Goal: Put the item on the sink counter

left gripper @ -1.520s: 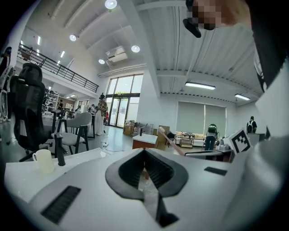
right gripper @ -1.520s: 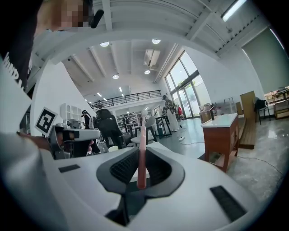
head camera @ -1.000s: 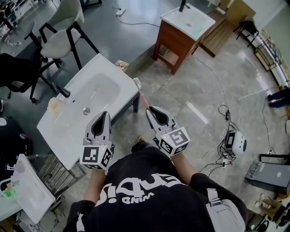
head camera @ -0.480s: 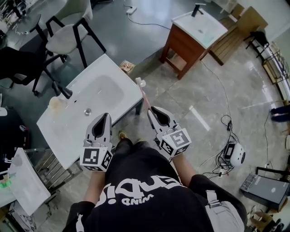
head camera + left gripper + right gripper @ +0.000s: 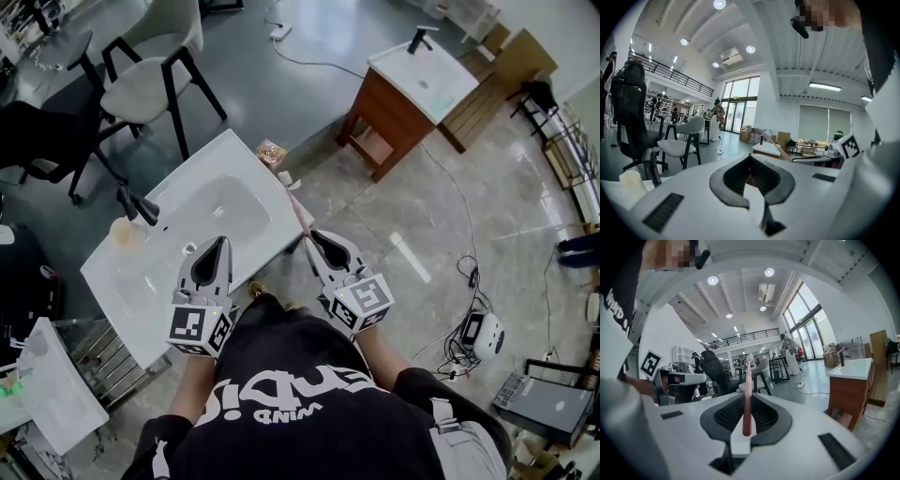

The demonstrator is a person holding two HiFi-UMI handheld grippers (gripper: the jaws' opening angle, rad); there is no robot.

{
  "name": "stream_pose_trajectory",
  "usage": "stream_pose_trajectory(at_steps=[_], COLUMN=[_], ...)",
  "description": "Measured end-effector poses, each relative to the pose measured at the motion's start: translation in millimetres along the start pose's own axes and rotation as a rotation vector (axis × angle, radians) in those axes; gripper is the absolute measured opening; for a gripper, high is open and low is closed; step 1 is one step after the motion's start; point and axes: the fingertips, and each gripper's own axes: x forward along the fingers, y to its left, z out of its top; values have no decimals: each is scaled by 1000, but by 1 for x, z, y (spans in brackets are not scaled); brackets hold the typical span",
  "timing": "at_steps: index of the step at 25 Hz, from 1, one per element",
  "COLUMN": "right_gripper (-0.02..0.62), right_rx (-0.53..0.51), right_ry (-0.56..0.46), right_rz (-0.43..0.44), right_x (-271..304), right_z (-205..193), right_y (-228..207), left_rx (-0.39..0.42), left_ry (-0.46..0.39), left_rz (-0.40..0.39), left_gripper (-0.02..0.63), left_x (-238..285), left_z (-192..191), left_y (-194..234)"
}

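A pink toothbrush (image 5: 295, 202) sticks out ahead of my right gripper (image 5: 309, 237), which is shut on its handle; the brush head hangs over the near right corner of the white sink counter (image 5: 127, 281). In the right gripper view the handle (image 5: 747, 394) stands upright between the pads of that gripper (image 5: 746, 404). My left gripper (image 5: 220, 242) hovers over the counter's front edge, jaws together and empty; the left gripper view shows it (image 5: 751, 161) holding nothing. From there the toothbrush (image 5: 780, 152) shows at the right.
On the counter stand a black faucet (image 5: 139, 204) and a pale cup (image 5: 123, 232). Chairs (image 5: 150, 80) stand behind it. A wooden vanity with a second sink (image 5: 412, 89) is at the upper right. A snack packet (image 5: 272, 152) and cables with a white device (image 5: 487, 333) lie on the floor.
The sink counter has come nearer under both grippers as the person stepped forward. Both grippers keep their pose, and the toothbrush stays in the right one.
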Motion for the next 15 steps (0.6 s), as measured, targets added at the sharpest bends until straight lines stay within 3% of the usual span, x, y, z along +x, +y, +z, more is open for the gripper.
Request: stream_pose_trajectory(at_steps=[15], right_gripper=[61], right_rx=[-45], right_ry=[15], right_rz=[1], right_x=[97], right_z=[23], right_y=[-7], left_rx=[0], left_ry=[-2], left_rz=[-28], left_gripper=[21], left_x=[52], left_z=[17], left_y=[78])
